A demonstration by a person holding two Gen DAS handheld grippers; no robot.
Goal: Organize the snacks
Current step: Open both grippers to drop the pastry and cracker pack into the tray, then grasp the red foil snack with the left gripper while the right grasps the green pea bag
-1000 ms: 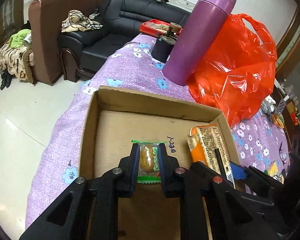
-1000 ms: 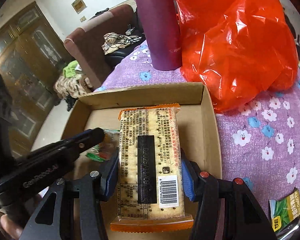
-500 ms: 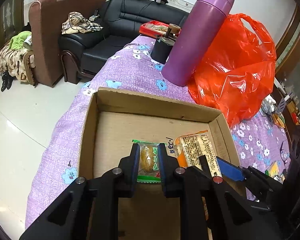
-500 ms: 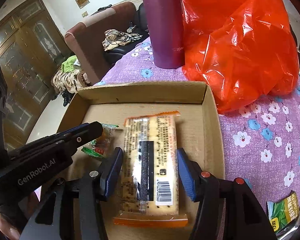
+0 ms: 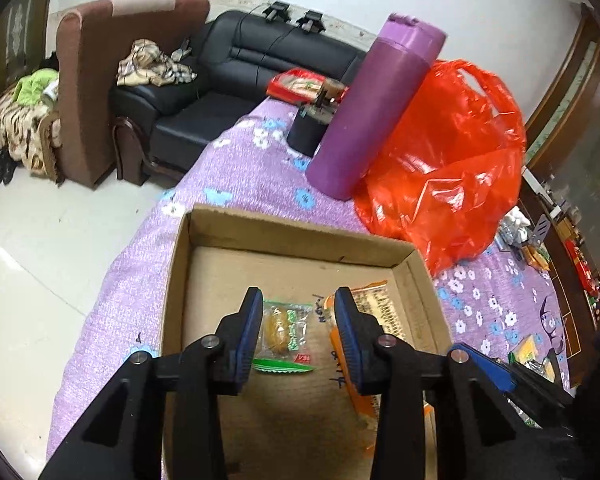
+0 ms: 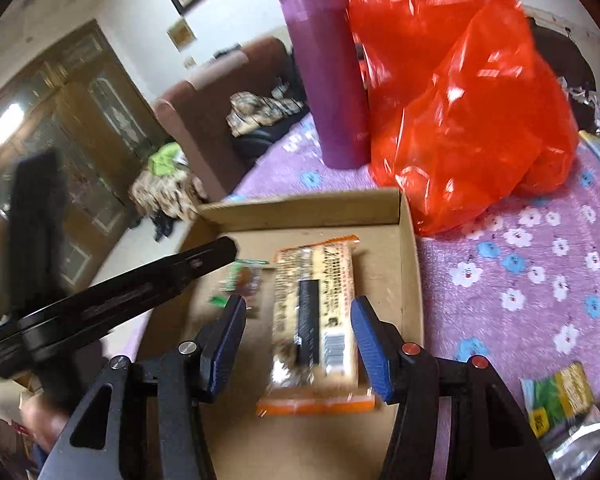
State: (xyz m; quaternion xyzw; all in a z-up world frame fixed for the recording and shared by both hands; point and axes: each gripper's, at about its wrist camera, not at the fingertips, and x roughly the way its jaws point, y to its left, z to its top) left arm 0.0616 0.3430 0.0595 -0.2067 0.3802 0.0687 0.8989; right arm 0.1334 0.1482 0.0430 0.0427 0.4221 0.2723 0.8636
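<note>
A shallow cardboard box [image 5: 300,232] sits on the purple flowered cloth. On its floor lies a small green-wrapped pastry [image 5: 286,328], between the jaws of my left gripper [image 5: 298,300]. Those jaws are opening and their pads stand clear of the wrapper. To its right lies an orange-edged cracker pack [image 5: 374,308], flat along the box's right wall. In the right wrist view my right gripper [image 6: 299,308] hovers open above the cracker pack [image 6: 316,320], not touching it. The pastry [image 6: 244,276] shows blurred beside the left gripper's finger [image 6: 204,258].
Behind the box stand a tall purple flask [image 5: 376,112], a black cup [image 5: 310,128] and a bulging red plastic bag [image 5: 452,160]. Green snack packets [image 6: 556,396] lie on the cloth at the right. A black sofa [image 5: 228,92] and white floor lie beyond the table's left edge.
My left gripper's jaws have parted and let go of the pastry, which now rests on the box floor. The right gripper has drawn back and up from the cracker pack.
</note>
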